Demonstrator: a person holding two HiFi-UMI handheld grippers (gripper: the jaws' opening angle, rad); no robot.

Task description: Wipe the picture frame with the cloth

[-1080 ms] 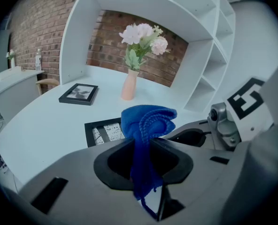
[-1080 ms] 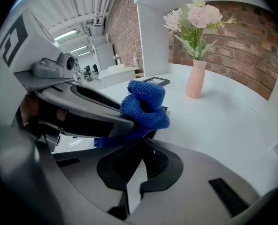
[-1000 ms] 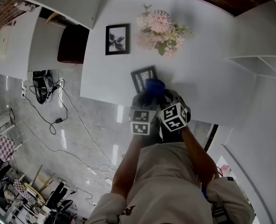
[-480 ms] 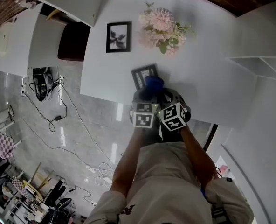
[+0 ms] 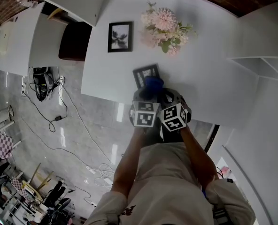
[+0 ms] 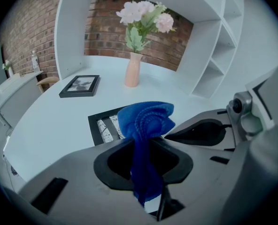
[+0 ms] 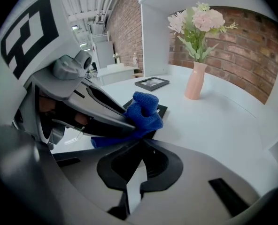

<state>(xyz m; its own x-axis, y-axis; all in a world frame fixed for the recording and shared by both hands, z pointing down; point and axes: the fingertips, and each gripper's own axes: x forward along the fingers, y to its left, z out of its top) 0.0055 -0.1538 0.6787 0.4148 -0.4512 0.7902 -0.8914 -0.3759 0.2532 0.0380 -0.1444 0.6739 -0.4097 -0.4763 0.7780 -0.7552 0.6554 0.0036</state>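
while i look down through the head view, both grippers sit close together at the near edge of the white bench (image 5: 209, 78). the left gripper (image 6: 146, 142) has its jaws clamped on the blue cloth (image 6: 146, 118), which bunches up ahead of the tips and hangs down behind them. that bunched end sits over the picture frame (image 5: 142, 74), a black frame lying flat on the bench just ahead of the jaws, with a pale speckled print inside. i cannot tell whether the cloth touches it. the right gripper (image 7: 140, 143) has its jaws together with nothing between them that i can see, their tips just beside the cloth and the side of the left gripper.

for markings, i can make out only the bold black-and-white squares on the marker cubes (image 5: 146, 116), not any words.

farther back on the bench a pink vase (image 7: 196, 81) stands upright, holding pink flowers (image 5: 163, 26) with green leaves. a second frame (image 5: 119, 36), also black, lies flat to the left of the vase, well apart from the first, with a dark picture on a white mat.
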